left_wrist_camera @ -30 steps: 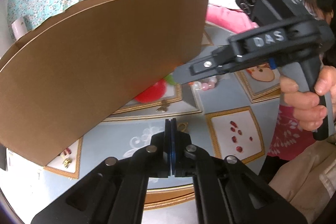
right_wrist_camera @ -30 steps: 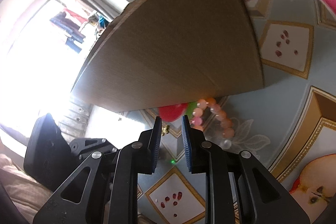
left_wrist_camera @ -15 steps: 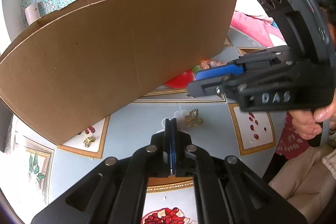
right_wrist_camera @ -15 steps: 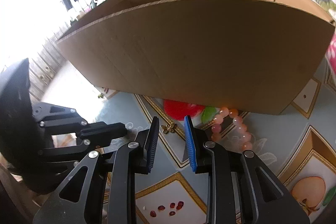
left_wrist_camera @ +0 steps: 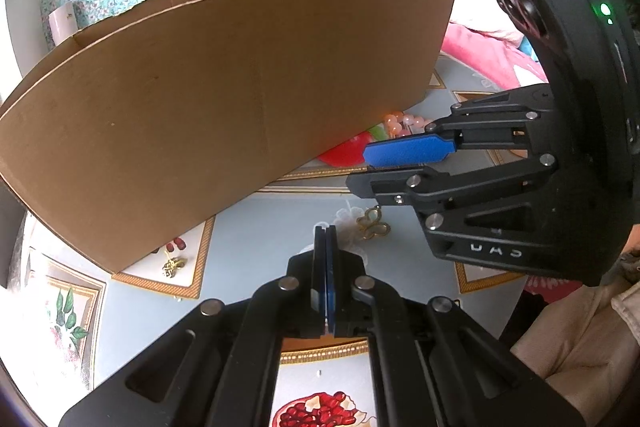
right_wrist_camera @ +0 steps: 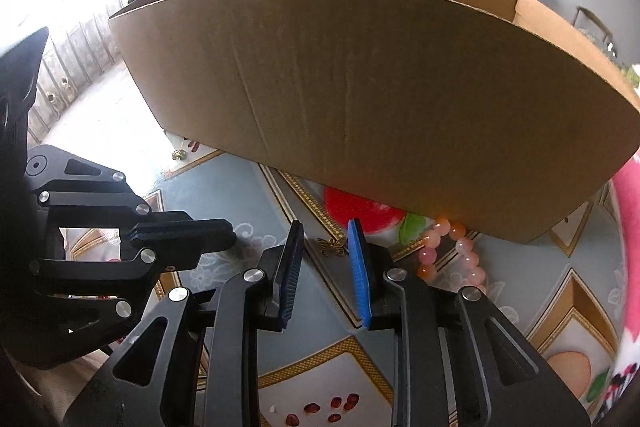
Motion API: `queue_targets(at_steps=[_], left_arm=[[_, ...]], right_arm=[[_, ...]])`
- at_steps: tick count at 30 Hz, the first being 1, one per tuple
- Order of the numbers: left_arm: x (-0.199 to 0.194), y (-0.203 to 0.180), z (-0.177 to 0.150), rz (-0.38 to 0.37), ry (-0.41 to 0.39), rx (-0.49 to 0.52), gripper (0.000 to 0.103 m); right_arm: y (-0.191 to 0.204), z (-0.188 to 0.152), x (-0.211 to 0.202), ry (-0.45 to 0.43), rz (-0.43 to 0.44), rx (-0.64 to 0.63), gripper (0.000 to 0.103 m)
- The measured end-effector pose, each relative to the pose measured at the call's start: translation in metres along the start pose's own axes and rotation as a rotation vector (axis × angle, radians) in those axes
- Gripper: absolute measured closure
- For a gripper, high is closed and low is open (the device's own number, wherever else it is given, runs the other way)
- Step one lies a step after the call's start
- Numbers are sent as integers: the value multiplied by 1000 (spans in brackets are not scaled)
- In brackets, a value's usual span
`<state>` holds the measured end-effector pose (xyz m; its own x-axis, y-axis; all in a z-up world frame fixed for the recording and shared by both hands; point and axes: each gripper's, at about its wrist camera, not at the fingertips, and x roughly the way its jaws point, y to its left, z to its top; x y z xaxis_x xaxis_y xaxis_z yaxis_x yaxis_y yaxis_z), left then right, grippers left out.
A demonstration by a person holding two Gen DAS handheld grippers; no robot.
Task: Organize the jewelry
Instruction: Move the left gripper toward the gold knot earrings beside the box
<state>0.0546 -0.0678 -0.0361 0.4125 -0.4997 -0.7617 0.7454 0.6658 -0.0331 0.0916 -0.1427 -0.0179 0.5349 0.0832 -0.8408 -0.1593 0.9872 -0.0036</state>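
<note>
A gold butterfly charm [right_wrist_camera: 331,246] lies on the patterned tablecloth, just beyond my open right gripper [right_wrist_camera: 325,227]; it also shows in the left wrist view [left_wrist_camera: 373,224]. A pink bead bracelet [right_wrist_camera: 446,251] lies to its right against the cardboard box [right_wrist_camera: 360,79], seen too in the left wrist view [left_wrist_camera: 400,121]. A second small gold piece [left_wrist_camera: 173,265] lies by the box's left corner. My left gripper [left_wrist_camera: 325,231] is shut and empty, hovering near the charm. In the left wrist view the right gripper [left_wrist_camera: 360,167] comes in from the right.
The big open cardboard box [left_wrist_camera: 224,99] fills the far side of the table. Pink bedding [left_wrist_camera: 488,55] lies at the right. A person's beige-sleeved arm [left_wrist_camera: 580,347] is at the lower right. The tablecloth [right_wrist_camera: 540,279] has fruit pictures.
My right gripper has swung down toward the butterfly charm and its jaws have opened wider. My left gripper has pulled back, staying shut.
</note>
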Motion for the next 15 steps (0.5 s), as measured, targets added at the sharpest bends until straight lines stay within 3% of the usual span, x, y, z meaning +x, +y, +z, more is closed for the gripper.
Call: queue_targets(at_steps=[2,15], left_arm=[[-1,1,-1,1,-1,1,103],[-4,6,-3,-5,1,-11,103]], right_arm=[[-1,2,0,3,0,-1,90],[-17,-5,0,-3,34,37,93]])
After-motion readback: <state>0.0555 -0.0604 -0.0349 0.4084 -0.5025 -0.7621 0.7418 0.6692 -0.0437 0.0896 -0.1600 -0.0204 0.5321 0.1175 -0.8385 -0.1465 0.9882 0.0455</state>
